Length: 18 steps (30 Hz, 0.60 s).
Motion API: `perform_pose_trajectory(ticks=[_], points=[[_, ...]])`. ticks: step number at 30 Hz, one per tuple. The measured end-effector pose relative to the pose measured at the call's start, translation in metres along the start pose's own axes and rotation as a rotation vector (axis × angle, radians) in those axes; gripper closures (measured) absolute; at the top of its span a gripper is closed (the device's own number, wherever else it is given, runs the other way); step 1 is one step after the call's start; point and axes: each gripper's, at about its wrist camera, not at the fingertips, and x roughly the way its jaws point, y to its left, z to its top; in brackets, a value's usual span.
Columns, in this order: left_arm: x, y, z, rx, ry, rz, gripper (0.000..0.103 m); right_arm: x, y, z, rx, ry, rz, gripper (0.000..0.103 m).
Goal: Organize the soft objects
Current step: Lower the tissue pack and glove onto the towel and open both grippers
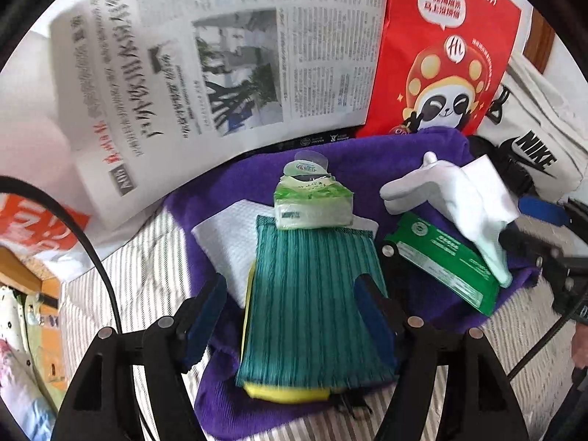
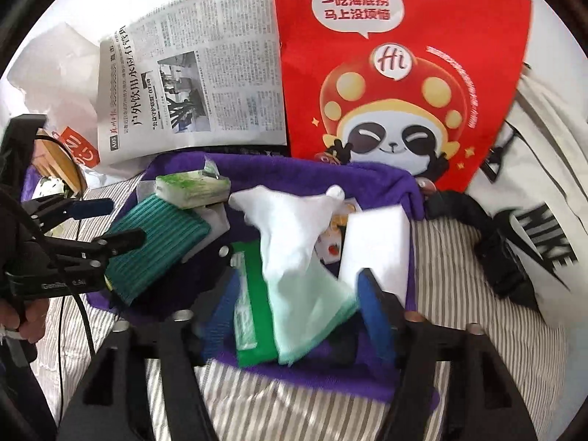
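Left gripper (image 1: 294, 294) spread astride the green-striped sponge (image 1: 312, 301), pads clear of it; right gripper (image 2: 297, 305) likewise spread over the white cloth (image 2: 294, 250); tissue pack (image 1: 312, 202) at twelve o'clock; all on purple towel (image 1: 386, 169).

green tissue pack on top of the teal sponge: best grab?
Grip the tissue pack across its short width, at mid-body, coming from above. It lies flat across the far end of the teal sponge, long sides exposed; the left hand-held gripper is open and nearest.
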Motion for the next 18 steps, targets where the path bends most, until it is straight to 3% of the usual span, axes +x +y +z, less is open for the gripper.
perform_pose_trajectory(ticks=[4, 6, 9, 12, 18], points=[[-0.029, 0.000, -0.009, -0.022, -0.028, -0.002, 0.017, -0.022, 0.007, -0.013, 0.019, -0.024, -0.023, 0.027], [-0.046, -0.002, -0.016, -0.025, -0.051, 0.007, 0.015, -0.031, 0.011, -0.019, 0.039, -0.042, -0.025, 0.019], [-0.074, -0.011, -0.030, -0.029, -0.084, 0.030, 0.009, -0.050, 0.015, -0.030, 0.065, -0.071, -0.030, 0.015], [-0.097, -0.021, -0.044, -0.039, -0.109, 0.030, 0.009, -0.072, 0.016, -0.042, 0.090, -0.111, -0.055, 0.007], [-0.135, -0.040, -0.068, -0.046, -0.152, 0.041, 0.009, -0.102, 0.018, -0.066, 0.125, -0.123, -0.090, 0.006]])
